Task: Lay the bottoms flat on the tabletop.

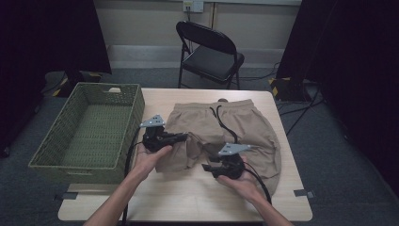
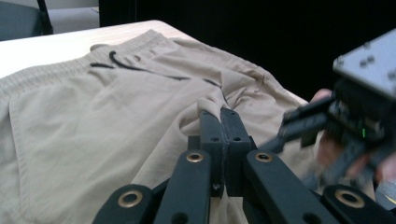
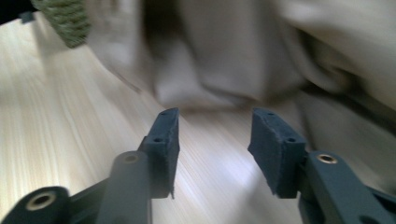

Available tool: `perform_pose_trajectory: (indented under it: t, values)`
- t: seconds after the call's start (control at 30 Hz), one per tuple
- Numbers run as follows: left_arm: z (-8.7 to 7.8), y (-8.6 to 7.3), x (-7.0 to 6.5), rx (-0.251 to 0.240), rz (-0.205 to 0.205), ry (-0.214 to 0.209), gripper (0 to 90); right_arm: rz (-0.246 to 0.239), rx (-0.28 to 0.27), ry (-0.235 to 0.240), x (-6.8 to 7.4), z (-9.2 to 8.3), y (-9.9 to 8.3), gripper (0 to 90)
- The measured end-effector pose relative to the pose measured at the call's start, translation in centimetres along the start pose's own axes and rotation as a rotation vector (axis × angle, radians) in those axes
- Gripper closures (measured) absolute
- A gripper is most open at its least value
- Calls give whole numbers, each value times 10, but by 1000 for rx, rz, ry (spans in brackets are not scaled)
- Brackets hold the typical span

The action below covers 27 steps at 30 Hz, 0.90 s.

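Lying waistband toward the chair, shorts [image 1: 244, 127] pinched by left gripper [image 2: 219, 122]; right gripper [image 3: 212, 140] agape

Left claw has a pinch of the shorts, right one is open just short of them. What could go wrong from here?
1. The left claw is shut on just a small fold of the tan shorts; a lift may pull that fold free.
2. The black drawstring lies loose on the shorts and could snag a claw.
3. The right claw is open over the bare table with nothing between its pads; closing now may miss the cloth.
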<state>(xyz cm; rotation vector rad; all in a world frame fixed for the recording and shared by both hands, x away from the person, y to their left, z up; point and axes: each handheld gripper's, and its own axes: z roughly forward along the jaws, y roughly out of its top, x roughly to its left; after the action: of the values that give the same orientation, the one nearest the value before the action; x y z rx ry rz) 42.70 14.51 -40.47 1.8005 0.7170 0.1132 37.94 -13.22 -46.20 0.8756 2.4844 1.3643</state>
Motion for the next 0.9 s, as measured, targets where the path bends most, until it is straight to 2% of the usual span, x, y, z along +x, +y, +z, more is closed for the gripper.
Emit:
perform_pose_trajectory:
  t: [0.1, 0.17, 0.27, 0.3, 0.33, 0.37, 0.4, 0.43, 0.5, 0.57, 0.73, 0.8, 0.87, 0.9]
  values:
    - [1, 7, -1, -9, 3, 4, 899, -26, -16, 21, 11, 18, 10, 463]
    - [1, 11, -2, -3, 14, 4, 899, -21, -30, 32, 14, 32, 14, 445]
    - [-1, 14, -3, 8, 23, 12, 899, -14, -20, 16, 16, 47, 15, 449]
    - [-2, 15, -3, 9, 27, 18, 899, -6, -15, 7, 17, 51, 14, 522]
    - [-4, 15, -2, 11, 31, 24, 899, -11, 1, -21, 17, 53, 13, 657]
    - [-6, 15, 0, 12, 32, 32, 899, -29, 5, -48, 18, 53, 13, 740]
    - [-8, 14, 2, 12, 34, 46, 899, -31, -3, -51, 17, 51, 13, 847]
    - [-10, 13, 4, 7, 29, 57, 899, -18, -23, -57, 16, 46, 14, 900]
    - [-13, 9, 10, 4, 18, 87, 899, -3, -59, -79, 10, 31, 17, 900]
    - [-13, 5, 13, 30, 32, 125, 899, 19, -81, -58, 5, 17, 19, 900]
    - [-11, -9, 21, 66, 27, 171, 899, -11, -114, -55, 2, -28, 22, 900]
    - [-8, -14, 24, 84, 19, 177, 899, -8, -144, -59, 0, -47, 21, 900]
    - [-5, -19, 26, 92, -2, 144, 898, -5, -158, -73, -5, -63, 16, 900]
    - [-1, -20, 23, 107, 7, 144, 898, 5, -155, -69, -9, -67, 12, 900]
